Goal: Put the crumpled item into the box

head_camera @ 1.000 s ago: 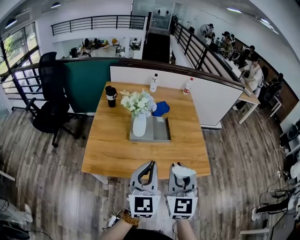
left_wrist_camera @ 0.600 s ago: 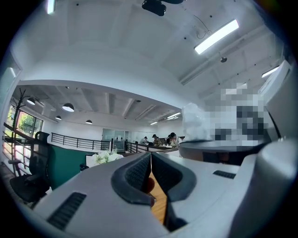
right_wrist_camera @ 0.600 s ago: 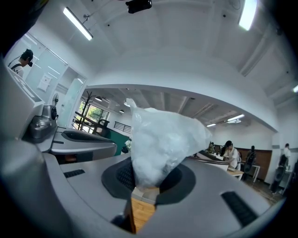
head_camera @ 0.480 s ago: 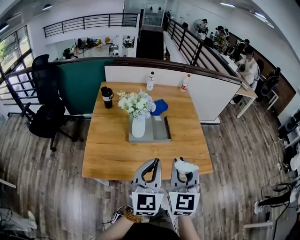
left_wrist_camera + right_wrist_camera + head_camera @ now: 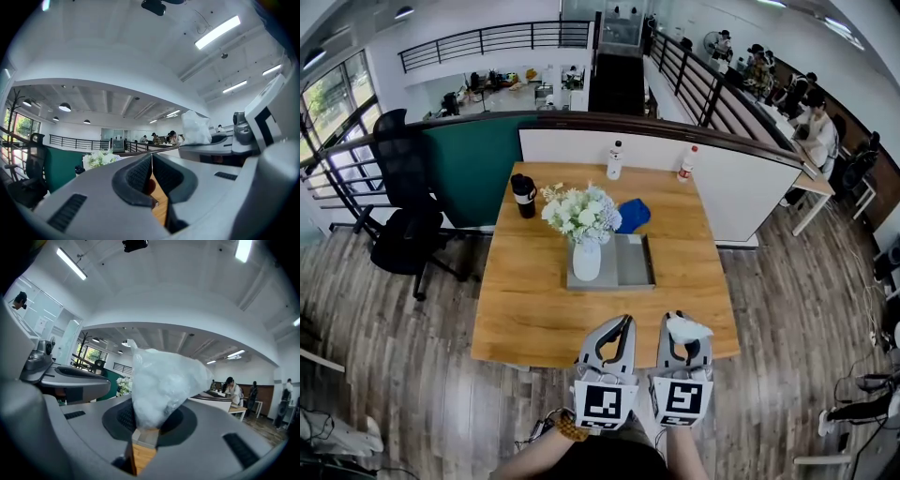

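1. We see our right gripper (image 5: 683,328) clamped on the crumpled white plastic wad (image 5: 164,380), above the wooden table's (image 5: 525,309) six o'clock edge.
2. Our left gripper (image 5: 151,161), at its nine o'clock, has its jaws together, empty.
3. The shallow grey rectangular box (image 5: 633,262) lies toward twelve o'clock, well apart from the wad.

The left gripper (image 5: 623,321) and right gripper (image 5: 683,321) are both rocking light grey plastic shells, with black ribbed pads (image 5: 137,176) sitting in dark oval recesses. Each one's carrying a white cube (image 5: 603,403) showing black square markers. The person's wearing a brown beaded bracelet (image 5: 565,430) and dark clothing (image 5: 605,465).
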